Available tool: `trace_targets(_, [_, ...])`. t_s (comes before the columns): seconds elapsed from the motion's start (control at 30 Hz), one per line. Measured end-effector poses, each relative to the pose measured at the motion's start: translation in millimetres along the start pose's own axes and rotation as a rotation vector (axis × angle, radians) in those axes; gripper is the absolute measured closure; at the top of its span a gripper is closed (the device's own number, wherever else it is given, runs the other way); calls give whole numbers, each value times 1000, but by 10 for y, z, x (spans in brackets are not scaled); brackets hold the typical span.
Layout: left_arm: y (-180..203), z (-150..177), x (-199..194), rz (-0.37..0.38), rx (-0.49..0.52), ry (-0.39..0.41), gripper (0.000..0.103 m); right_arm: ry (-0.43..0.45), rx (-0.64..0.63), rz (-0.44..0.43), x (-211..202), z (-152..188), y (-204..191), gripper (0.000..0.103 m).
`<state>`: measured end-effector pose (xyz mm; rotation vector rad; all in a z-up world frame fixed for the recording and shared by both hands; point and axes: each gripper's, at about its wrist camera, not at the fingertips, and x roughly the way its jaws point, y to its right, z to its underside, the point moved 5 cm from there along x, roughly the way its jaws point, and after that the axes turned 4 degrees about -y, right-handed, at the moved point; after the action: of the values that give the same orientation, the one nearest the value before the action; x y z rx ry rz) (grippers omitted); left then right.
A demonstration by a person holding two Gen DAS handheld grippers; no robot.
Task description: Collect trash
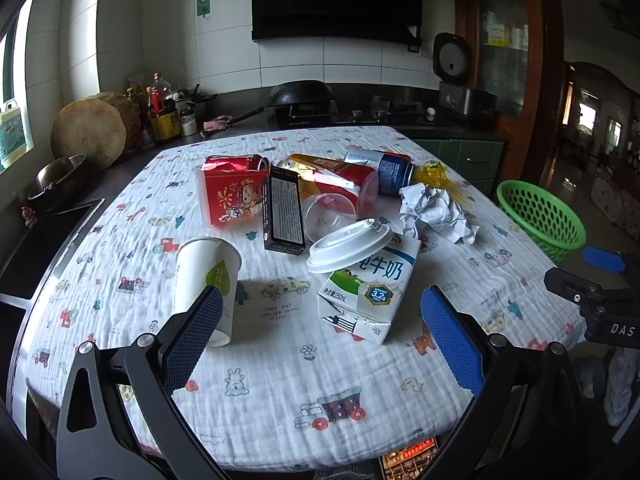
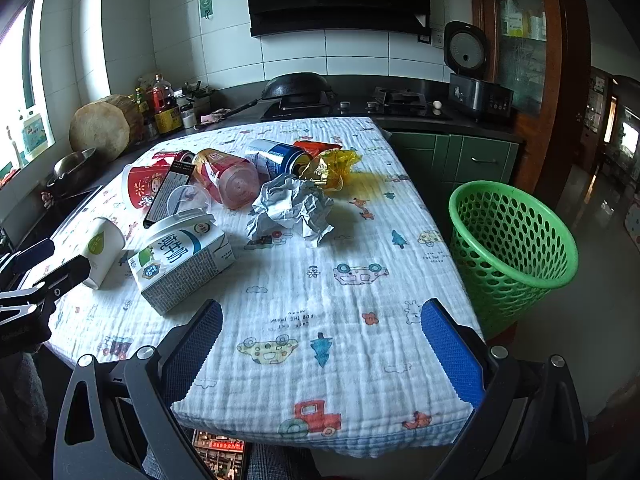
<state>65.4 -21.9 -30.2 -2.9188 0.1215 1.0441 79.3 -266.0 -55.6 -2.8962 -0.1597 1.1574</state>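
Note:
Trash lies on the table's patterned cloth [image 1: 280, 364]: a white paper cup [image 1: 206, 280], a milk carton [image 1: 368, 292] with a white lid [image 1: 350, 246] on it, a black box [image 1: 284, 210], a red box [image 1: 234, 196], cans [image 1: 394, 170], a clear cup [image 1: 330, 212] and crumpled paper [image 1: 436, 212], also in the right wrist view [image 2: 292, 204]. A green basket [image 2: 508, 248] stands right of the table. My left gripper [image 1: 322, 332] is open and empty, near the paper cup and carton. My right gripper [image 2: 322, 336] is open and empty over the table's near corner.
A yellow wrapper [image 2: 332, 166] lies by the cans. Behind the table is a counter with a wok [image 1: 300, 94], bottles [image 1: 162, 108], a wooden board [image 1: 90, 134], a rice cooker [image 2: 476, 76] and a sink [image 1: 48, 236] at left. A doorway opens at right.

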Motion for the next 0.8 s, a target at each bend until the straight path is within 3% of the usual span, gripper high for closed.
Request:
trace_targets(0.6, [-340,-184,204,-28,-49,-22,6,-64,-30,-121,759,-669,-98,8])
trace_targets(0.8, [-453,-289,279,-44,-58,-22,10,-114,-33,-121,1163,-858,-115,9])
